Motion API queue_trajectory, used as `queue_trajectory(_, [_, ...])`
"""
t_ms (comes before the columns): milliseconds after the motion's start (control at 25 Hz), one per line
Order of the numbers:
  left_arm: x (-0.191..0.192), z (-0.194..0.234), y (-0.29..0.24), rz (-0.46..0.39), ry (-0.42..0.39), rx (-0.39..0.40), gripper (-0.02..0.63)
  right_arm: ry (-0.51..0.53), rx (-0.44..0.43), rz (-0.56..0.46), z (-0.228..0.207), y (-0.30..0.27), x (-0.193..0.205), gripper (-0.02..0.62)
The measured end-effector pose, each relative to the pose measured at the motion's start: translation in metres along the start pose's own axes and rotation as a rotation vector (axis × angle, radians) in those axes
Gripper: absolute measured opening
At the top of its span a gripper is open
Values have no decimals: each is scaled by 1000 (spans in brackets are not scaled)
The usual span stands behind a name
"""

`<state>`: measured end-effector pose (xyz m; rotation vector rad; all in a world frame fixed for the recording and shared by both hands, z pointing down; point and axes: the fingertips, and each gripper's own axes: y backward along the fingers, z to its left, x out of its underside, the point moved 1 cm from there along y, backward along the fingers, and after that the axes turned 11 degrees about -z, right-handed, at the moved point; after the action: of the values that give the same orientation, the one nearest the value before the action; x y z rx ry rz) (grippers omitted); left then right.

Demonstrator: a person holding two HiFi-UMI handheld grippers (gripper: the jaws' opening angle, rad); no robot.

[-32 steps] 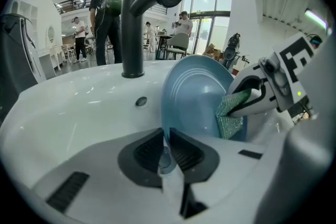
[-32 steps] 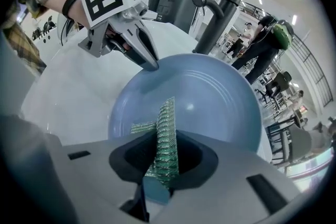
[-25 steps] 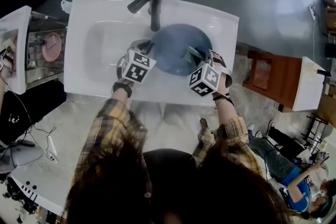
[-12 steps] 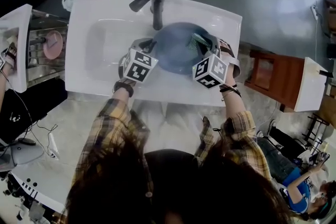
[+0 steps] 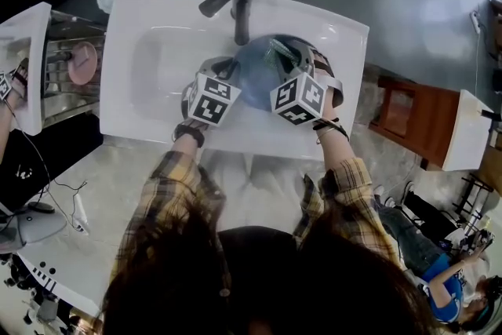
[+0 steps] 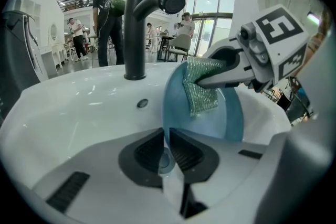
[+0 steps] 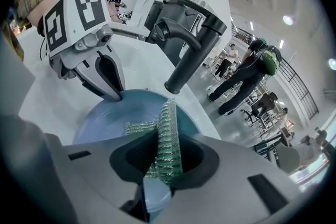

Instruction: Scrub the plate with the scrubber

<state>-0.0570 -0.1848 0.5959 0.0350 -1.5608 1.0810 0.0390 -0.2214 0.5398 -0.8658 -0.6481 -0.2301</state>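
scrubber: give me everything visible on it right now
The scrubber is a green, glittery mesh pad, soft-looking and folded over on itself. The right gripper clamps a folded part of it between its jaws, and the rest sticks out beyond them. That free part rests against the upper face of the blue plate, which the left gripper holds on edge over the white sink, near the black faucet. Nothing else appears to touch it.
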Motion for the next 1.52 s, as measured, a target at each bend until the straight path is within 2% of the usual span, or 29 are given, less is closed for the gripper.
queue_trajectory(400, [5,-1,-1,14,9,5,34,-63,-95,-27,48,-8,6,84])
queue_trajectory(920, [8,-2,-4,15,9,15,35,-58,-242,81,106,0,35,87])
queue_trajectory(1280, [8,-1,-5,11,25,16,35,32,-242,121,94,7,45,94])
queue_trajectory(1520, [4,1,-5,4,32,17,35,68,-189,118,64,8,43,95])
